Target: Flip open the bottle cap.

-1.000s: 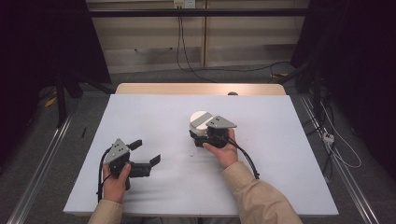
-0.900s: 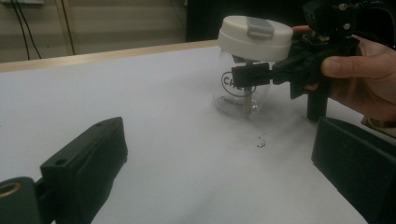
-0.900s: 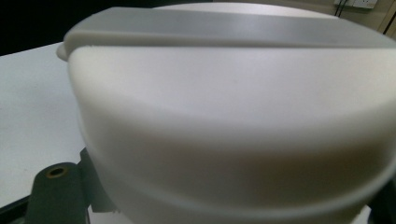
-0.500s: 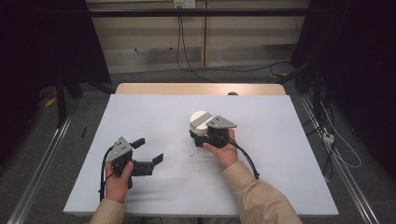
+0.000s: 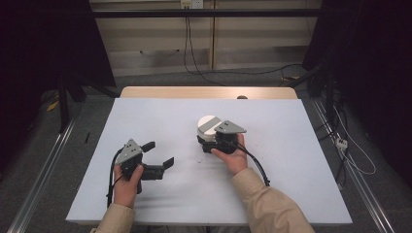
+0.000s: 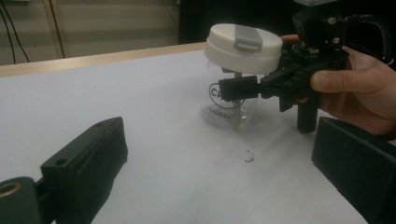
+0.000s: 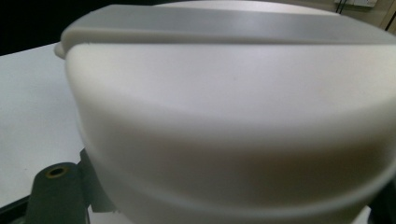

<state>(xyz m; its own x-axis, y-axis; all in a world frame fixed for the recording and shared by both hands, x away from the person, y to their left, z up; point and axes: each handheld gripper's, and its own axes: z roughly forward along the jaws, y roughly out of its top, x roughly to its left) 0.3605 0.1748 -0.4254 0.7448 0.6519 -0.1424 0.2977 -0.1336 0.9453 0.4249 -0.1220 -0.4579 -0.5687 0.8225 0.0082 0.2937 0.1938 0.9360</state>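
Note:
A clear jar [image 6: 224,109] with black lettering and a white lid [image 5: 208,124] with a grey tab stands upright near the middle of the white table [image 5: 291,145]. My right gripper [image 5: 206,141] is shut on the jar's clear body just under the lid; one black jaw crosses its front in the left gripper view. In the right gripper view the lid [image 7: 224,107] looms very close. My left gripper [image 5: 159,153] is open and holds nothing. It sits at the table's front left with its jaws turned toward the jar, well apart from it.
A few dark crumbs [image 6: 250,157] lie on the table just in front of the jar. A wooden strip [image 5: 209,92] edges the table's far side. Metal rails [image 5: 43,179] run along the floor on both sides, and cables [image 5: 359,160] trail at the right.
My left gripper has shifted slightly to the right and forward, toward the jar. The right gripper and the jar have stayed still.

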